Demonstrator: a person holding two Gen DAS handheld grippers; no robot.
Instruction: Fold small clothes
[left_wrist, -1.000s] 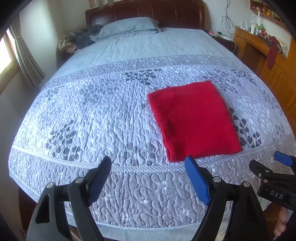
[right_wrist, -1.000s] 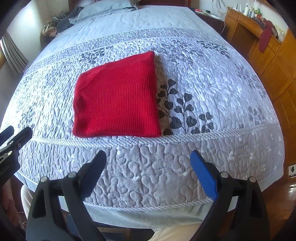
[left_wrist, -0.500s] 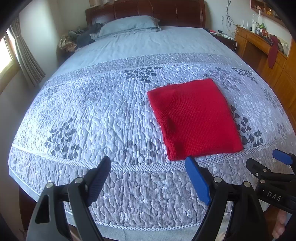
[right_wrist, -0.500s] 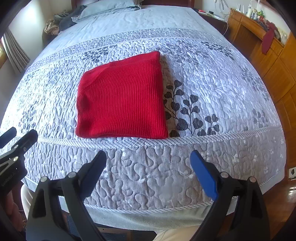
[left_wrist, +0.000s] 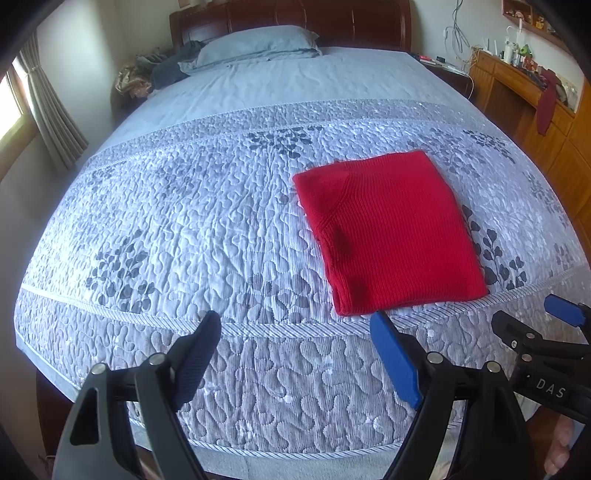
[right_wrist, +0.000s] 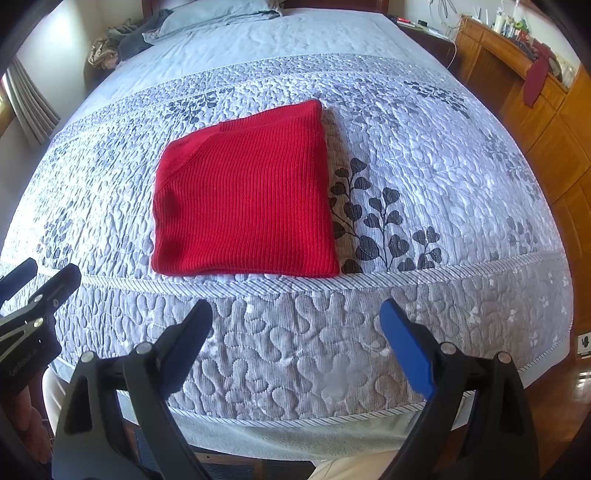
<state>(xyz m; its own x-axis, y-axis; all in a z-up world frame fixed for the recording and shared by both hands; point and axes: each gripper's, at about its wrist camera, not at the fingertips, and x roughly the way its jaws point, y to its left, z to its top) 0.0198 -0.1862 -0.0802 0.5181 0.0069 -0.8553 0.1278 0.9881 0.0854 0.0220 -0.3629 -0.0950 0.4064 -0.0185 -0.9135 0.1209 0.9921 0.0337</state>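
Both grippers are seen with jaws spread wide and nothing held between them. The left gripper (left_wrist: 295, 354) sits at the bottom of its frame, the right gripper (right_wrist: 295, 343) likewise in its own. A folded red sweater (right_wrist: 243, 195) is laid flat on the quilt (right_wrist: 443, 184), centre frame, just beyond the fingertips. A pillow (left_wrist: 258, 46) is seen at top.

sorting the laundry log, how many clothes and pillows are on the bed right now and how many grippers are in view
Red knit garment, folded on the quilt: 1
Pillow: 1
Dark clothes pile beside the pillow: 1, pieces in it too small to count
Grippers: 2, left gripper and right gripper, both open and empty
Total: 5
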